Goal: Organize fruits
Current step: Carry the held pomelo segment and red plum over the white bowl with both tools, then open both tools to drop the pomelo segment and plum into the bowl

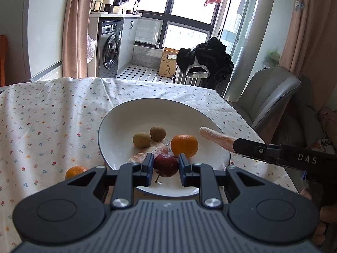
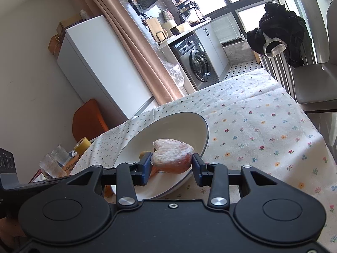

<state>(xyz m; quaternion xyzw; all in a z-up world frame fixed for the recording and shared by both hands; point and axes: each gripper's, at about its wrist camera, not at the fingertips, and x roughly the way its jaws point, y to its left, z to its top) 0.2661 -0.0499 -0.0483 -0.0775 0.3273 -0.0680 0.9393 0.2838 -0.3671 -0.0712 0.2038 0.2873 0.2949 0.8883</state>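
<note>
A: Left wrist view. Left gripper (image 1: 165, 165) at lower centre of frame; its jaws are closed on a dark red fruit (image 1: 166, 164), stem hanging below, over the near rim of the white plate (image 1: 118, 124).

B: Plate contents?

A: Two small brown fruits (image 1: 141, 139) side by side at centre, an orange (image 1: 184, 146) to their right, and a pale pink wrapped piece (image 1: 147, 155) just behind the left jaw. A second orange (image 1: 75, 171) lies on the flowered tablecloth (image 1: 48, 122), left of the plate, off it.

B: Right side?

A: Right gripper (image 2: 171, 164) at lower centre of its own view, jaws clamped on a pale pinkish heart-shaped wrapped fruit (image 2: 172, 155), above the plate's near edge. In the left view it enters from the right of frame, the fruit's pale tip over the plate's right rim.

B: Table edge?

A: Far left in the right view: clear glasses (image 2: 55, 161) and a yellow roll (image 2: 82, 145), well apart from the plate.
</note>
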